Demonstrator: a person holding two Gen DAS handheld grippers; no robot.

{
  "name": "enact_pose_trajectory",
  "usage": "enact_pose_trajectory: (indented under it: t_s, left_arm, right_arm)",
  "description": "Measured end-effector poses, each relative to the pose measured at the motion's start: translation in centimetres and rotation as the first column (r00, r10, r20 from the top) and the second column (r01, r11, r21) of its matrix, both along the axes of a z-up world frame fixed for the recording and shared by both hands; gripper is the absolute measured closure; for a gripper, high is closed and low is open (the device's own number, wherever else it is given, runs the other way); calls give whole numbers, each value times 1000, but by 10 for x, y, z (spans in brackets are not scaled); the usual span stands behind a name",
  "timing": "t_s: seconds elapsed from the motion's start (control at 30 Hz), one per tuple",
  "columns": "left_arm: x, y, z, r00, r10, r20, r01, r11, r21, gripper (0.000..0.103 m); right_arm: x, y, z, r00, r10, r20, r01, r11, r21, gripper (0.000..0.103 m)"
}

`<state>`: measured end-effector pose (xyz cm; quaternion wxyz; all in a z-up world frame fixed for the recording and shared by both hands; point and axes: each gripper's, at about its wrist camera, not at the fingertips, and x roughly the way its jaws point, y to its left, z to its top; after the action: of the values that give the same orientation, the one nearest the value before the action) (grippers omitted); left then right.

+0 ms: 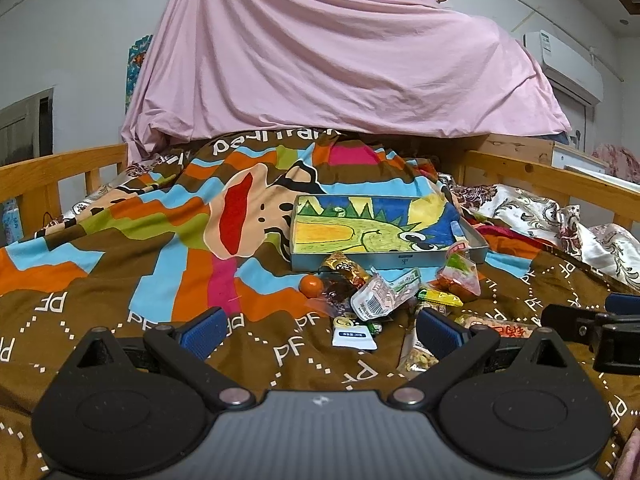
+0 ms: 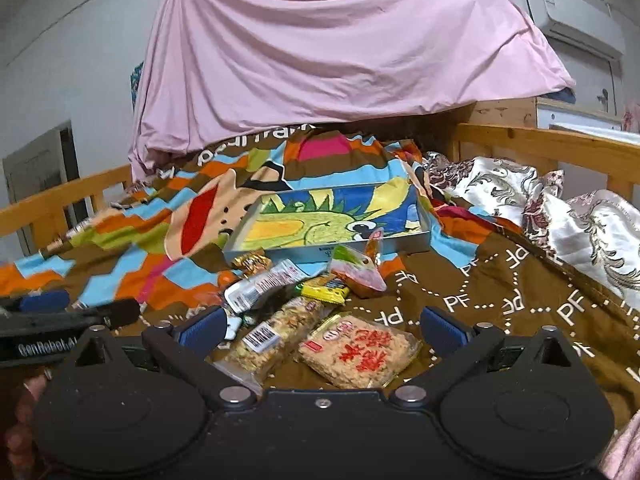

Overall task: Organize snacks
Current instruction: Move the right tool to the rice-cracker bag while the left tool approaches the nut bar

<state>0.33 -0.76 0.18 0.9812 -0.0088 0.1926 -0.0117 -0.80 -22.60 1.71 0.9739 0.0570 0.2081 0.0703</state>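
Observation:
A pile of snack packets (image 1: pixel 384 292) lies on the patterned bedspread in front of a shallow metal tray (image 1: pixel 384 262) with a dinosaur drawing inside; the tray also shows in the right wrist view (image 2: pixel 332 250). A small orange (image 1: pixel 312 284) sits at the pile's left. My left gripper (image 1: pixel 320 330) is open and empty, just short of the pile. My right gripper (image 2: pixel 322 328) is open and empty, over two rice-cake packets (image 2: pixel 358 350), (image 2: pixel 276 334). A white packet (image 2: pixel 260 286) and a yellow packet (image 2: pixel 324 288) lie beyond them.
Wooden bed rails (image 1: pixel 60 172) run along both sides. A pink sheet (image 1: pixel 340 60) hangs over the far end. A floral quilt (image 2: pixel 560 216) is bunched at the right. The other gripper shows at the left edge of the right wrist view (image 2: pixel 60 320).

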Motion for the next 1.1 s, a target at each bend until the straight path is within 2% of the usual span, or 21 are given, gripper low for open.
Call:
enact_pose_trajectory:
  t_s: [0.23, 0.33, 0.43, 0.53, 0.6, 0.67, 0.87, 0.93, 1.1]
  left_arm:
    - [7, 4, -1, 1000, -13, -20, 12, 1000, -28, 0]
    - [13, 8, -2, 999, -25, -36, 23, 997, -67, 0]
    - [20, 7, -3, 998, -53, -46, 50, 996, -71, 0]
    - [31, 0, -6, 993, -105, -62, 102, 994, -46, 0]
    - [40, -4, -8, 987, -138, -82, 135, 990, -32, 0]
    - [51, -10, -11, 979, -175, -108, 172, 984, -34, 0]
    - [78, -21, -23, 956, -237, -171, 230, 971, -58, 0]
    - [87, -24, -26, 947, -256, -195, 248, 967, -61, 0]
    - [108, -39, -35, 917, -312, -248, 303, 950, -75, 0]
  right_arm:
    - [20, -15, 9, 999, 36, -12, -35, 997, 72, 0]
    - [33, -20, 10, 997, 73, -21, -72, 996, 50, 0]
    - [53, -25, 13, 989, 145, -32, -145, 989, 13, 0]
    - [78, -30, 15, 967, 244, -79, -248, 968, -36, 0]
    - [95, -34, 13, 937, 323, -133, -332, 942, -56, 0]
    - [105, -37, 11, 919, 364, -155, -379, 922, -84, 0]
    - [113, -35, -5, 872, 442, -209, -486, 834, -263, 0]
    - [118, -37, -14, 870, 432, -237, -487, 830, -273, 1]
    - [131, -42, -34, 855, 410, -319, -488, 844, -222, 1]
